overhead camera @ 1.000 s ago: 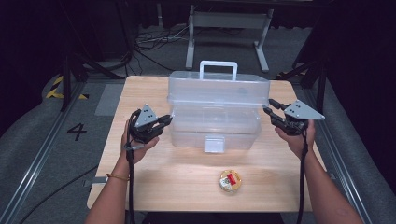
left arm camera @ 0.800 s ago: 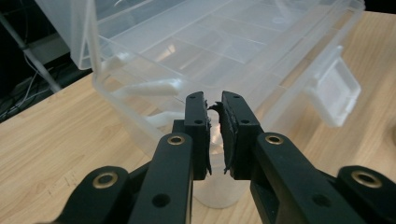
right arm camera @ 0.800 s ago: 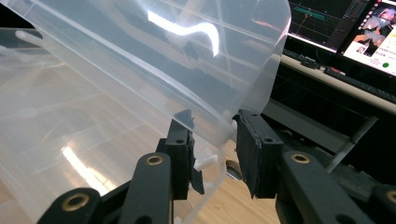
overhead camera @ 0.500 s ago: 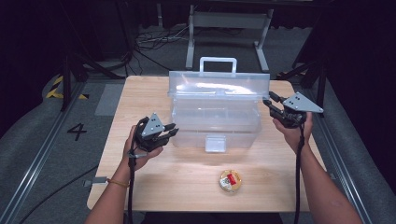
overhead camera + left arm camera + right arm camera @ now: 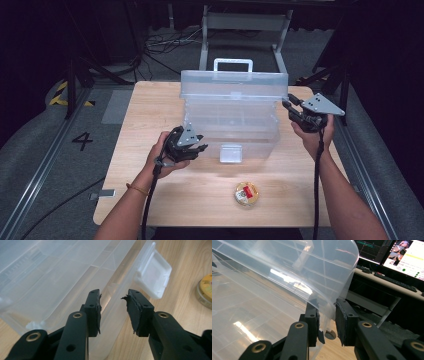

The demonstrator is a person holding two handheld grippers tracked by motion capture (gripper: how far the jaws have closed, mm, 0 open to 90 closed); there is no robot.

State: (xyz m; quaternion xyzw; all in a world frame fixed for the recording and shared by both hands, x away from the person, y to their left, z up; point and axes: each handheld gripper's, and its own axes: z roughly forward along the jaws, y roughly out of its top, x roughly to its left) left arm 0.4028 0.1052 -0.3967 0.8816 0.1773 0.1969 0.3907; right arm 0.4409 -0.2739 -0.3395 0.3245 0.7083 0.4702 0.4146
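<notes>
Both grippers, left (image 5: pixel 196 148) and right (image 5: pixel 291 108), are black with brass-ringed screw holes (grey three-cornered plates on top); black cables trail; an orange wristband (image 5: pixel 135 189).

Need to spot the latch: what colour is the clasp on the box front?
Cloudy white, see-through clasp; clearest in the left gripper view.

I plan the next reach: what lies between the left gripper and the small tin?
Bare wooden table in the high view, from left gripper to tin.

Wooden table (image 5: pixel 150 100) carries clear plastic box (image 5: pixel 232 122) w/ lid up, centre-back; small round tin (image 5: pixel 246 194) near front edge, apart from box.
</notes>
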